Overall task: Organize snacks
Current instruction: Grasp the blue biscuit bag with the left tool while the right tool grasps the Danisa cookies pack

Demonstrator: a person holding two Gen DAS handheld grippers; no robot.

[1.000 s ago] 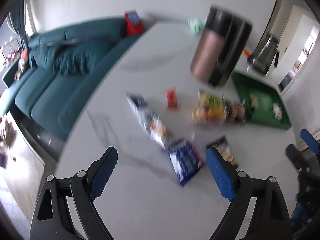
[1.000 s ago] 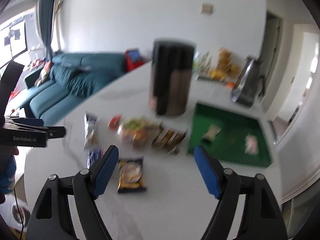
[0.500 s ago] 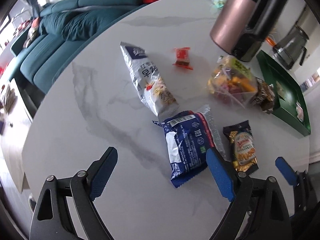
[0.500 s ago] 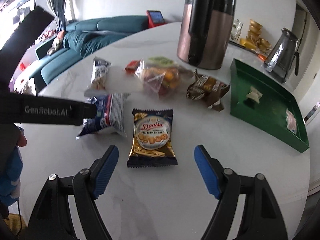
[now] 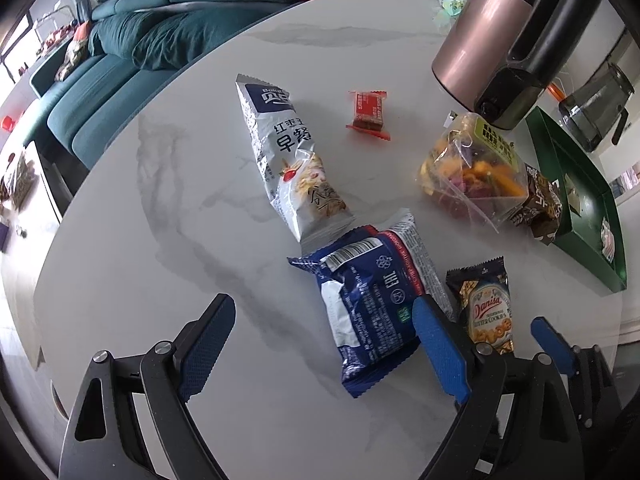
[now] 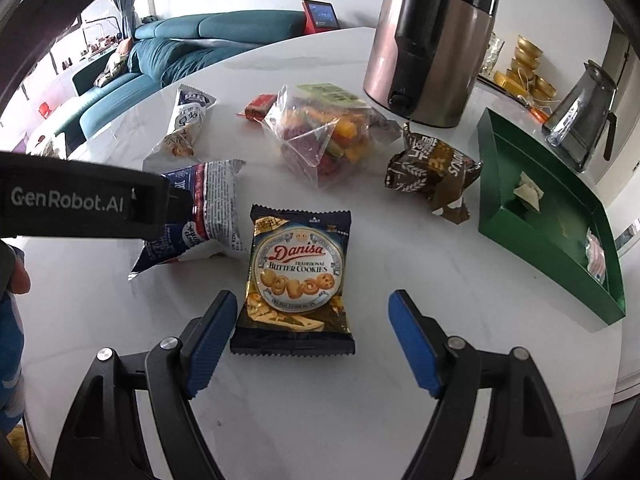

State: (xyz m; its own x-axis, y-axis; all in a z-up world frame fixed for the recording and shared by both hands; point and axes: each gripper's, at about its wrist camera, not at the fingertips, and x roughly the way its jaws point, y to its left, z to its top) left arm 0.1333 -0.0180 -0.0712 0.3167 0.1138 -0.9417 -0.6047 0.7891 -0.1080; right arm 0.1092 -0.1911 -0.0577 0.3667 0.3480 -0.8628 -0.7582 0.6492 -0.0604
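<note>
1. Danisa butter cookie pack (image 6: 296, 276), dark with a round picture label, lying flat, face up, nearest the table's front edge.
2. Blue and white wafer pack (image 5: 372, 308), back side up with barcode showing, just beside the cookies.
3. Long white cereal bag (image 5: 288, 160), stretched out beyond it, its lower end touching the blue pack.
4. Small red candy (image 5: 369, 114), alone further back.
5. Clear bag of coloured chips (image 6: 324, 136), puffed up, mid-table.
6. Crumpled brown pack (image 6: 434, 170), beside the green tray (image 6: 532, 240).

White marbled tabletop (image 6: 420, 360) carries a butter cookie pack (image 6: 298, 276), blue packet (image 5: 372, 304), cereal pouch (image 5: 288, 156), green tray (image 6: 540, 240) and copper-coloured canister (image 6: 436, 40).
</note>
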